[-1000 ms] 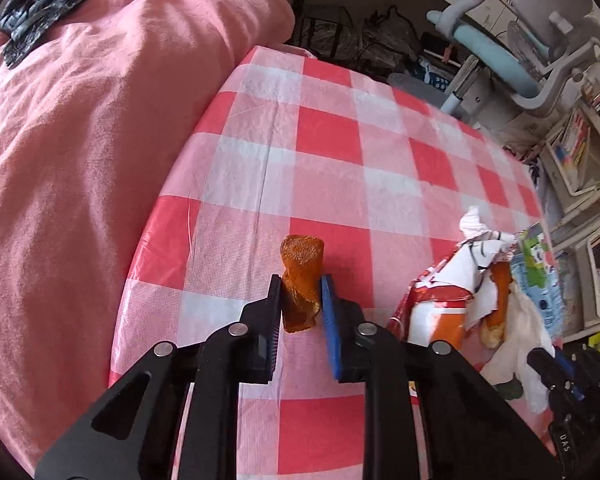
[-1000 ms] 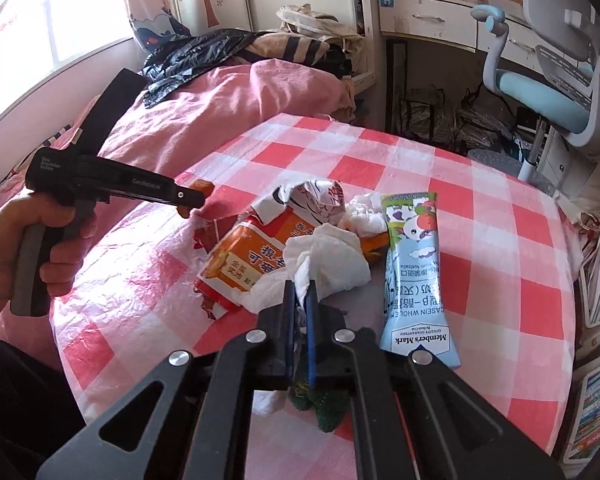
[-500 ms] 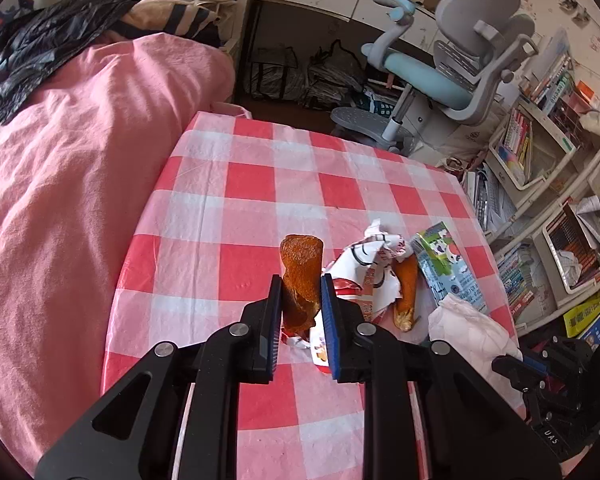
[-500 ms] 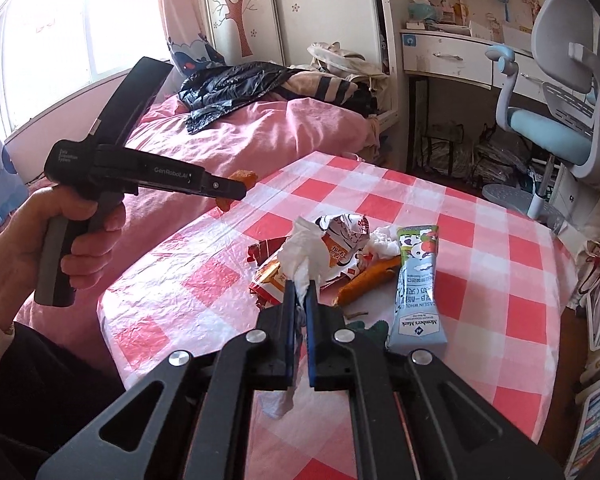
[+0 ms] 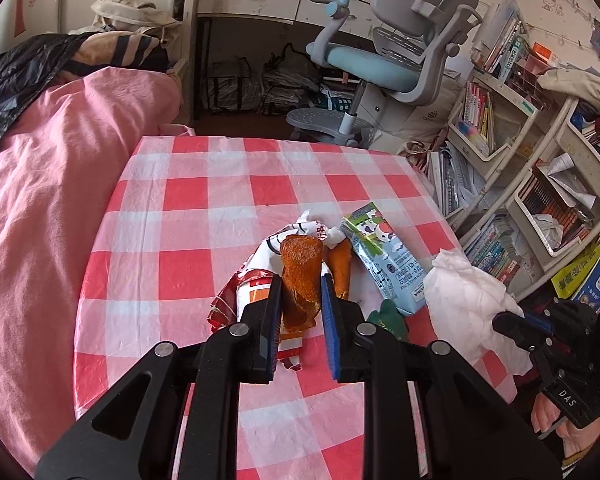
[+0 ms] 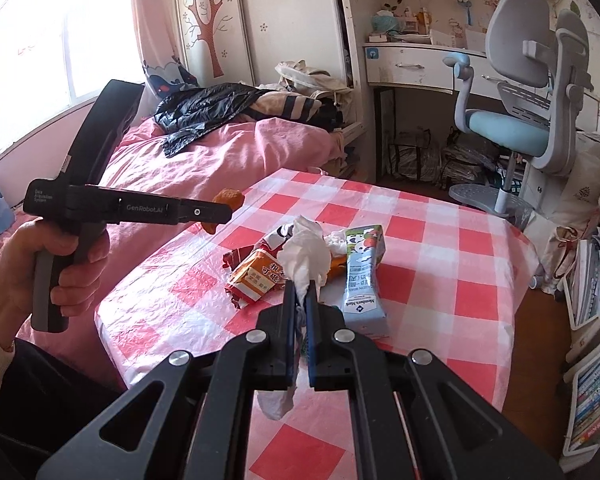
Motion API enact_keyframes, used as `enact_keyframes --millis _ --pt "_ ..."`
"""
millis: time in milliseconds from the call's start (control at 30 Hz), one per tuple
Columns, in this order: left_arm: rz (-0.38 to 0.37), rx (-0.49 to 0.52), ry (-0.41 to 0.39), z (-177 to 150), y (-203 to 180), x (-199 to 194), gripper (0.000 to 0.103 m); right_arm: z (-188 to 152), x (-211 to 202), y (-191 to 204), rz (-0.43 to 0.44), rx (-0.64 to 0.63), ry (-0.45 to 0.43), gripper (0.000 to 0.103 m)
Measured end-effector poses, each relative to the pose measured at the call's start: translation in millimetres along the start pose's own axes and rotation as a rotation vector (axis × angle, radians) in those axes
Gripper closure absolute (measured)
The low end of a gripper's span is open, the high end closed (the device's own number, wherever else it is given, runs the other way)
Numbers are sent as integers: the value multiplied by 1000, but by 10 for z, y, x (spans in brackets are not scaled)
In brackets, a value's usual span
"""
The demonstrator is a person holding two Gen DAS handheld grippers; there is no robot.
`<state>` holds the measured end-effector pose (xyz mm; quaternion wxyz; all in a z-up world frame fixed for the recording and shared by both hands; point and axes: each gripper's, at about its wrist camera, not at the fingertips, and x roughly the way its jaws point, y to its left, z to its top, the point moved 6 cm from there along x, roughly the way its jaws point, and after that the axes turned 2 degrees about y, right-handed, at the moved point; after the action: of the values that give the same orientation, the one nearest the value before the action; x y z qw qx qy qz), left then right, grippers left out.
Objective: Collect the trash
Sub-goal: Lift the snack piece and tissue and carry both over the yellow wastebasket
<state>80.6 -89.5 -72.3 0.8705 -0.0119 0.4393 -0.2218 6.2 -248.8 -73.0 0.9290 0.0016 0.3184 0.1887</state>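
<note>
Lifting clear of the red-and-white checked tablecloth (image 5: pixel 204 208), the left gripper (image 5: pixel 300 304) pinches the curled orange peel strip (image 5: pixel 300 276) and the right gripper (image 6: pixel 299 304) pinches the crumpled white tissue (image 6: pixel 304 248), so both, up from the heap, seem ready for binning.

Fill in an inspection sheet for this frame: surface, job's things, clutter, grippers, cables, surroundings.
Surface: round table under a red and white checked cloth, wrinkled.
Job's things: orange peel and white tissue each gripped; snack wrapper, milk carton, second peel, a small dark green scrap lying on the table.
Clutter: nothing seen beyond the trash.
Grippers: left hand-held gripper shut on the orange peel; right hand-held gripper shut on the white tissue; both held above the table.
Cables: nothing seen.
Surroundings: pink bed, desk chair, bookshelves, window.
</note>
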Motion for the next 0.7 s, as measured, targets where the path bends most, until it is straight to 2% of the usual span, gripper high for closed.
enact_keyframes --millis 133,300,533,700 --pt "-25 25 -5 43 -166 14 85 15 -60 -40 -30 -17 10 98" --pt "-70 95 -10 83 -550 66 85 -38 -268 -195 -84 -30 2 97" --pt "-142 215 21 13 -1319 248 85 -476 -652 -778 -222 63 21 97" --pt "-222 315 55 -110 -2073 422 85 -903 -1025 -1169 -346 132 35 97"
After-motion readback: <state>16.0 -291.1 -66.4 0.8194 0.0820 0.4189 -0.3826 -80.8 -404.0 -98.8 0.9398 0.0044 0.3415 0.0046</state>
